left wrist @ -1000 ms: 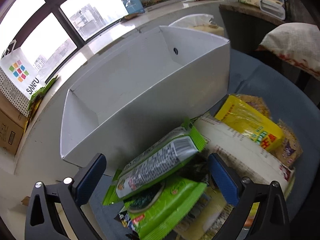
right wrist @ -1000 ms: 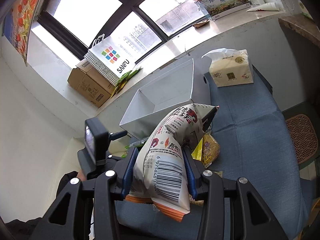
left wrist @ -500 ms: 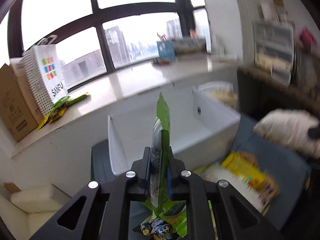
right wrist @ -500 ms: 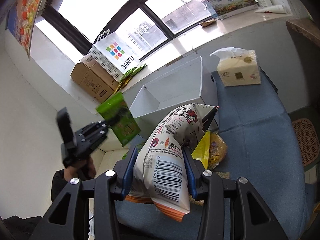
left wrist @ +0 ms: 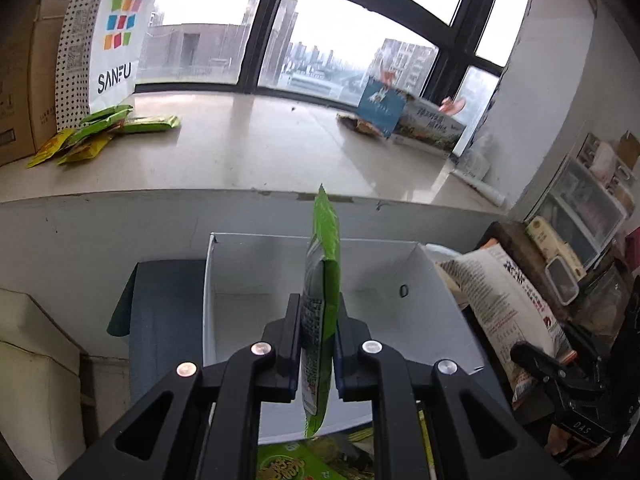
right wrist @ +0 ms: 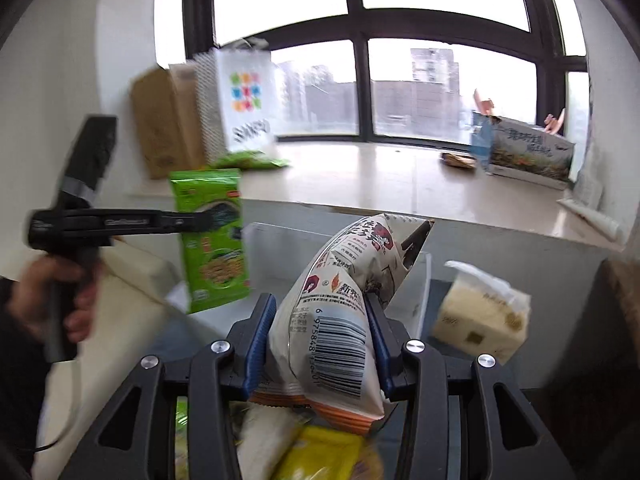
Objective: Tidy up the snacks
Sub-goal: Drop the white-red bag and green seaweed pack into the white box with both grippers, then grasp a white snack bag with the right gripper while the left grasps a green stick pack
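Note:
My left gripper (left wrist: 318, 320) is shut on a green snack packet (left wrist: 322, 300), held edge-on and upright above the open white box (left wrist: 240, 276). In the right wrist view that packet (right wrist: 212, 240) hangs from the left gripper (right wrist: 208, 220), lifted left of the box. My right gripper (right wrist: 320, 320) is shut on a white snack bag with a barcode (right wrist: 340, 312), raised in front of the box (right wrist: 256, 240). That bag also shows in the left wrist view (left wrist: 504, 312), right of the box. More snacks lie below: a green packet (left wrist: 288, 464) and a yellow one (right wrist: 320, 456).
The box sits on a blue-grey cloth (left wrist: 160, 320) below a stone windowsill (left wrist: 248, 152). On the sill stand a SANFU bag (left wrist: 108, 36), green and yellow packets (left wrist: 100, 128) and a printed carton (left wrist: 416, 120). A tissue pack (right wrist: 480, 316) lies right of the box. Storage bins (left wrist: 580, 208) stand far right.
My left gripper closed on the green packet, lifted it from the pile and now holds it over the box. My right gripper tilted up with the white bag still held.

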A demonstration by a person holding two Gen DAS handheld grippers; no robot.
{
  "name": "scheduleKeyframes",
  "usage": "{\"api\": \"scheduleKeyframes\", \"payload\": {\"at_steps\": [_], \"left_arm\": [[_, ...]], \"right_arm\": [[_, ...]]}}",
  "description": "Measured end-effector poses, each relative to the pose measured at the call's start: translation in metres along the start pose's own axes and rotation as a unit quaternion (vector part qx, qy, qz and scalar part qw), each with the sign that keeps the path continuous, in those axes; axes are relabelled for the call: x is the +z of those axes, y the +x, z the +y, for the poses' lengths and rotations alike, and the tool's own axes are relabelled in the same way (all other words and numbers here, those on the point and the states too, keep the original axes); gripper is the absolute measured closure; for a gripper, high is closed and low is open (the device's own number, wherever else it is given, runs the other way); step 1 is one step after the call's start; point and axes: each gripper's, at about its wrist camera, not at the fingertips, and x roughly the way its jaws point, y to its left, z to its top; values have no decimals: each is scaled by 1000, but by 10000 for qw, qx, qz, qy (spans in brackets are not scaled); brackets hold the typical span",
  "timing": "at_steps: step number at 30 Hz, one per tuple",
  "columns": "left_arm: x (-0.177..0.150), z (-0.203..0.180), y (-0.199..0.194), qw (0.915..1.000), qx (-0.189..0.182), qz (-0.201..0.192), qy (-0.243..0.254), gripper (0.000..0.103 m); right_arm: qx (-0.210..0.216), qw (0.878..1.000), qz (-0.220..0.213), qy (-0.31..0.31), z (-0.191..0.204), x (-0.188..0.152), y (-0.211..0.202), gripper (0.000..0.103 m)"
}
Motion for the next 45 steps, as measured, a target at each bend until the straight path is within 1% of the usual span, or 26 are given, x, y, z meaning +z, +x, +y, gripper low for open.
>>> {"api": "scheduleKeyframes", "payload": {"at_steps": [3,5,6,7,8,9,10,11,12,14,16,18,20,23,25,28,30,32,33,35,38,39,41,42,43,45], "left_arm": [[8,-1,33,9984,294,476,114,89],[12,0,52,9953,526,791,184,86],[14,4,60,9935,665,906,180,81],[14,5,67,9902,888,1051,232,55],[13,7,73,9865,1129,1143,327,38],[13,9,74,9850,1257,1120,382,7],[11,10,71,9845,1361,1027,418,0],[10,10,65,9850,1401,908,430,0],[10,11,60,9866,1361,816,390,0],[10,16,46,9898,1210,705,264,0],[12,17,34,9919,1106,599,202,0],[13,18,21,9945,942,424,154,0],[11,18,6,9966,792,190,141,0],[1,16,-24,9975,606,-308,188,0],[-9,12,-45,9970,452,-568,263,0],[-31,1,-73,9959,198,-821,337,0],[-54,-9,-93,9930,191,-1047,504,0],[-77,-20,-107,9916,307,-1051,690,0],[-88,-24,-112,9918,333,-1014,702,0],[-111,-30,-122,9932,182,-955,637,0],[-144,-37,-132,9955,77,-814,487,0],[-155,-42,-135,9955,79,-754,572,0],[-175,-52,-141,9940,198,-743,776,0],[-183,-54,-143,9939,263,-721,788,0],[-189,-54,-144,9946,255,-692,726,0],[-197,-51,-145,9968,61,-609,513,0]], "right_arm": [[-390,9985,250,-290,1,11,43,57],[-658,9960,399,-458,0,13,65,57],[-691,9951,492,-517,-1,12,75,61],[-720,9941,570,-571,-2,12,83,62],[-831,9922,678,-640,-1,10,90,57],[-976,9898,770,-690,-1,9,94,38],[-1018,9899,729,-663,-2,8,92,14],[-963,9919,596,-581,-3,7,85,5],[-907,9934,493,-502,-4,7,79,0],[-808,9953,382,-385,-7,6,68,0],[-769,9958,363,-326,-10,11,64,0],[-710,9968,259,-248,-12,12,53,0],[-528,9985,89,-147,-16,14,40,0],[-173,9996,-218,104,-22,13,12,0],[163,9982,-465,356,-27,10,-12,0],[797,9911,-800,710,-35,-1,-46,0],[962,9871,-954,852,-37,-13,-66,0],[877,9871,-1016,871,-35,-26,-82,0],[837,9878,-1026,825,-32,-34,-90,0],[837,9890,-989,709,-24,-49,-103,0],[790,9907,-920,625,-13,-73,-119,0],[782,9910,-892,616,-9,-81,-123,0],[820,9927,-705,539,-1,-96,-126,0],[856,9934,-588,478,2,-103,-127,0],[848,9942,-481,450,6,-110,-126,0],[810,9959,-175,369,12,-121,-118,0]]}}
